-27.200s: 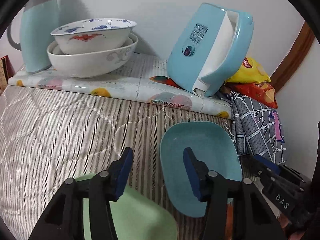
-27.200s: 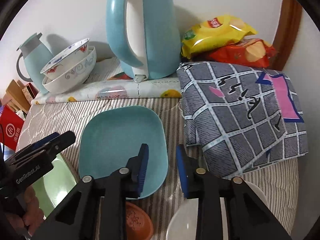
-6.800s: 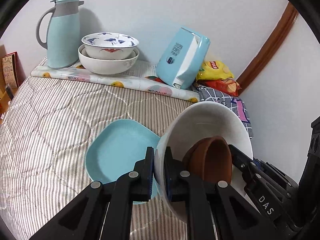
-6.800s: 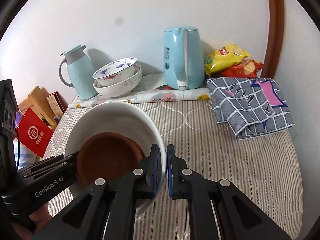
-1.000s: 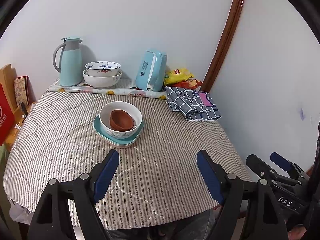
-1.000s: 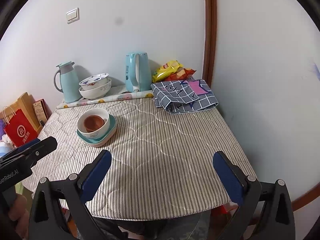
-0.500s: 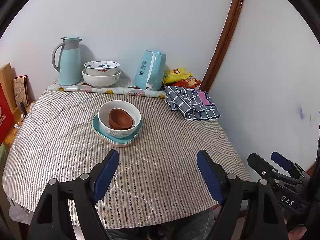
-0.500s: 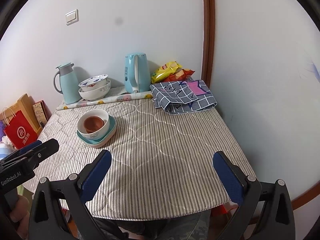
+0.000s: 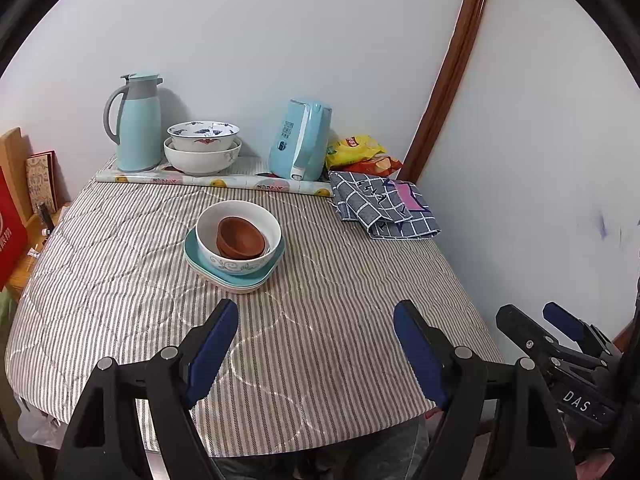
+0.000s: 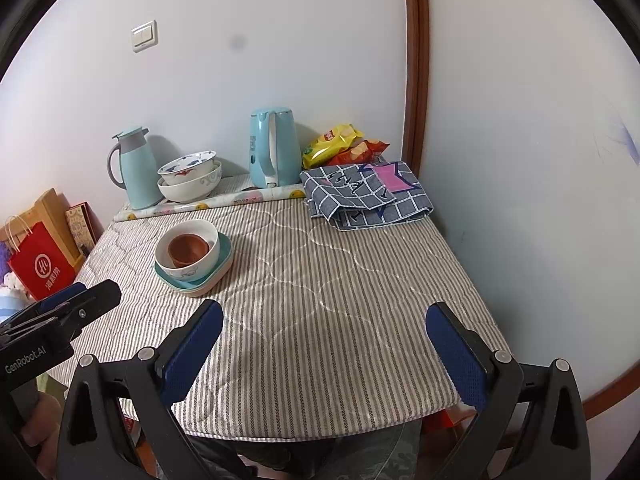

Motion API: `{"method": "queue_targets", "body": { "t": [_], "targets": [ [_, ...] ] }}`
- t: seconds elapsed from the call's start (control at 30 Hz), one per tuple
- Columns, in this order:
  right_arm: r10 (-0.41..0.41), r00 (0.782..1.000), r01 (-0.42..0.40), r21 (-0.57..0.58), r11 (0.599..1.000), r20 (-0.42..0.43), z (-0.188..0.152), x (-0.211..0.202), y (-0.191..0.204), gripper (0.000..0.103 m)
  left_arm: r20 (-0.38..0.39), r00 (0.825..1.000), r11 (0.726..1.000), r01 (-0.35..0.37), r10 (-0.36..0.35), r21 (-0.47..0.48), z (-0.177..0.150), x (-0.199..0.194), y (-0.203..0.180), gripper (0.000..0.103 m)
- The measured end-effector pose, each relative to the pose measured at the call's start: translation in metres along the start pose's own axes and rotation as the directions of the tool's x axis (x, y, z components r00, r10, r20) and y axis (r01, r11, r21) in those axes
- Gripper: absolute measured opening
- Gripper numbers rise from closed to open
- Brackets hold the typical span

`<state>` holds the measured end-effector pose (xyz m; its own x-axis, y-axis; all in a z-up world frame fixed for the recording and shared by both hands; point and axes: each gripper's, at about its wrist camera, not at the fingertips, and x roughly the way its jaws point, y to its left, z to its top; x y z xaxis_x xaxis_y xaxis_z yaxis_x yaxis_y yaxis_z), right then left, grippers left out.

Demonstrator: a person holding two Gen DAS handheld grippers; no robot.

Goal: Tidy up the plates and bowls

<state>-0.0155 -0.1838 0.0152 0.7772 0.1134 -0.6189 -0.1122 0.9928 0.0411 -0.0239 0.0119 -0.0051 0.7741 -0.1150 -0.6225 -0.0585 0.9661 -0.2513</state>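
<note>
At the far left of the right wrist view a red bag (image 10: 39,261) stood off the bench (image 10: 328,320), with the left gripper (image 10: 60,312) just below it; in its own view the left gripper (image 9: 316,344) hung over the near edge with its jaws spread wide and nothing between them

Left of centre sat the stack: a brown bowl (image 9: 240,238) nested in a white bowl (image 9: 238,236), which sat on a teal plate (image 9: 276,264), with a paler plate (image 9: 240,289) showing as a rim underneath. In the right wrist view the same stack (image 10: 192,258) lay in the middle left, well apart from both grippers. It looked finished, so the sorting seemed done or nearly so

The white bowl looked like glazed ceramic: stiff, smooth, likely slippery and breakable, and heavy enough to tip a grip taken on one side. Its rim is the place to pinch, pads inside and outside the wall. The plates looked like light plastic, tough, best taken by the raised edge. The brown bowl sat loose and tilted and would probably slide if the stack were lifted unevenly

Along the back, from left to right, stood a jug (image 9: 136,124), two more nested bowls (image 9: 202,148), a kettle (image 9: 300,140), snack bags (image 9: 360,152) and a folded cloth (image 9: 384,208)

At the lower right, the right gripper (image 10: 324,344) was also spread wide and empty
</note>
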Motion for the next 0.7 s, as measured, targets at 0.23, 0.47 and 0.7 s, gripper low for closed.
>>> {"method": "queue_targets", "body": {
  "t": [0.23, 0.47, 0.7],
  "targets": [
    [0.001, 1.0, -0.001, 0.0, 1.0, 0.002, 0.0005, -0.0004, -0.0003, 0.1, 0.001, 1.0, 1.0, 0.0, 0.0, -0.001, 0.0003, -0.0001, -0.0002, 0.079],
    [0.002, 1.0, -0.002, 0.0, 1.0, 0.007, 0.0019, -0.0022, 0.0009, 0.1, 0.001, 1.0, 1.0, 0.002, -0.002, 0.0, 0.0022, -0.0011, -0.0003, 0.079],
    [0.001, 1.0, -0.001, 0.0, 1.0, 0.009, 0.0017, -0.0035, 0.0021, 0.1, 0.0, 1.0, 1.0, 0.001, -0.001, -0.001, 0.0028, -0.0021, -0.0002, 0.079]
  ]
}}
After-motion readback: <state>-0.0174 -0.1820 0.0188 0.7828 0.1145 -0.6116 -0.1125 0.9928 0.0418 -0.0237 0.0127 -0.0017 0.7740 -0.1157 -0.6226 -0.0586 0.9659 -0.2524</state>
